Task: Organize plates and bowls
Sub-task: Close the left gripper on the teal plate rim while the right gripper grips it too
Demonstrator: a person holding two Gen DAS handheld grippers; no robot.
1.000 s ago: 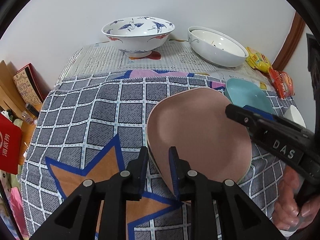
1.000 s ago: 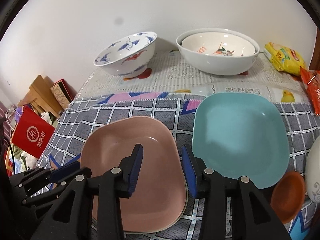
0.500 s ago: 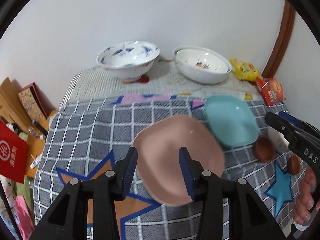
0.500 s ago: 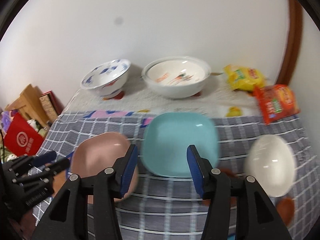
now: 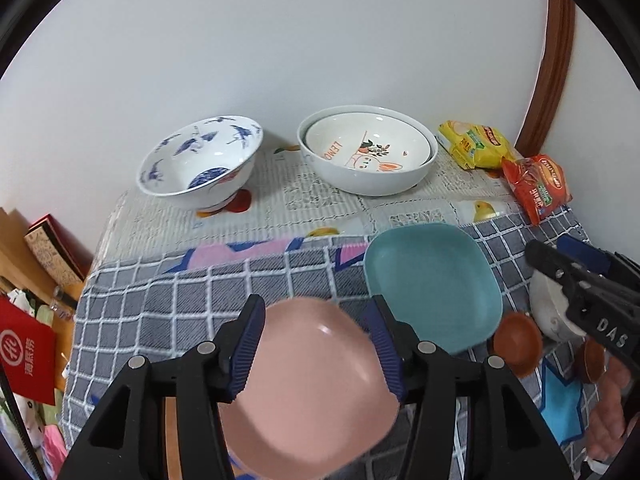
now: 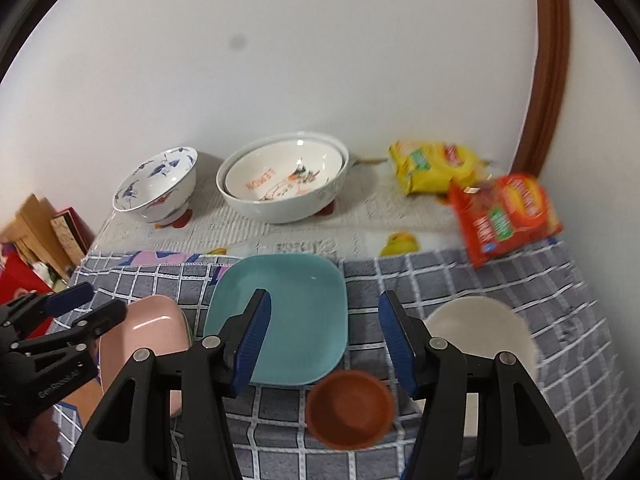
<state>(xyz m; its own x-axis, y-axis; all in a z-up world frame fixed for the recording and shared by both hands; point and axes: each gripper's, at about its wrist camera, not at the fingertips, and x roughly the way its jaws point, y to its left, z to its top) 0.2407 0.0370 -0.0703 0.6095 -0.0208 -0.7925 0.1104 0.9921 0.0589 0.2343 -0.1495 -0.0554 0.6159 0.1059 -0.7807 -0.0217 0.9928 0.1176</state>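
Note:
A pink square plate (image 5: 308,384) lies on the checked cloth right under my left gripper (image 5: 316,344), which is open and empty above it. A teal square plate (image 5: 432,284) lies to its right; it also shows in the right wrist view (image 6: 288,312). My right gripper (image 6: 324,340) is open and empty, hovering above the teal plate's near right edge and a small brown bowl (image 6: 350,408). A white bowl (image 6: 480,332) sits at the right. A blue-patterned bowl (image 5: 200,164) and two nested white bowls (image 5: 368,152) stand at the back.
Yellow (image 6: 432,168) and red (image 6: 504,216) snack packets lie at the back right. A wall rises behind the table (image 5: 320,204). Boxes and a red bag (image 5: 24,356) sit past the table's left edge. A second small brown dish (image 5: 592,360) lies near the right gripper.
Both grippers have pulled back and up from the table and opened wider. The left one was shut on the pink plate's rim a second ago and has let it go.

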